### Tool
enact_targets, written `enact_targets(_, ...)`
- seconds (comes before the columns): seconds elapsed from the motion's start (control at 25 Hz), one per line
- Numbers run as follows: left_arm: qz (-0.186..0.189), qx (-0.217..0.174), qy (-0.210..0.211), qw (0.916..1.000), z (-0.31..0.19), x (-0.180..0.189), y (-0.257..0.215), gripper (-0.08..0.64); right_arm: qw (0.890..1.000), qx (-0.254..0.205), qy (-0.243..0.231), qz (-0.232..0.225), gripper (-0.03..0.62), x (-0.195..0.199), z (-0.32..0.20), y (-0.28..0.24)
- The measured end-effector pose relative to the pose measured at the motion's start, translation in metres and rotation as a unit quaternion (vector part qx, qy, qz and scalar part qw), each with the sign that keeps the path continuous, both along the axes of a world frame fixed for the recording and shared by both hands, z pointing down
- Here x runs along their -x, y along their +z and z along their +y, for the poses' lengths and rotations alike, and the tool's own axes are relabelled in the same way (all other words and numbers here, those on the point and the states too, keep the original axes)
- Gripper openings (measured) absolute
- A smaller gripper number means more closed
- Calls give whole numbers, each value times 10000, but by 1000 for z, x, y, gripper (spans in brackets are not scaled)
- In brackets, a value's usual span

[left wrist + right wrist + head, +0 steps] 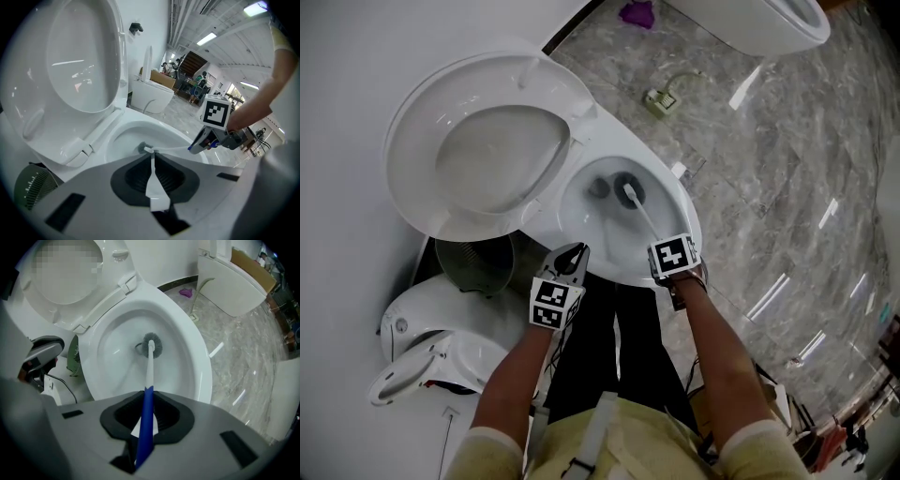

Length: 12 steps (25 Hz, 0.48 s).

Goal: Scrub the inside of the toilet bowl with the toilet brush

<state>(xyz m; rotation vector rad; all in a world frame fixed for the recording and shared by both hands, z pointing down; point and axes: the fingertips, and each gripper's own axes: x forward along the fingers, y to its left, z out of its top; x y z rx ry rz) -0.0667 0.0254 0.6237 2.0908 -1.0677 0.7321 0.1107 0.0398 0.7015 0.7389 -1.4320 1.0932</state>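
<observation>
1. Right gripper (146, 418) clamps the toilet brush (149, 376) by its blue handle; bristles sit at the toilet bowl (112, 352) drain.
2. Left gripper (153, 183) is closed and empty.
3. Hard scrubbing could twist the thin handle loose and splash.

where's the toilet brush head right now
In the right gripper view the brush head sits at the bottom of the toilet bowl, by the drain, on the end of the handle held in the right gripper.
</observation>
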Motion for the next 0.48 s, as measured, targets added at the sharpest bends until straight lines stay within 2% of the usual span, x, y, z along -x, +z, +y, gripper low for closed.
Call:
enact_targets(0.24, 38, -9, 34, 10000, 14, -12, -3, 32, 9991, 174, 327, 196, 71, -23, 29, -12)
enact_targets(0.48, 34, -10, 57, 10000, 27, -18, -4, 32, 9991, 285, 236, 217, 71, -35, 61, -11)
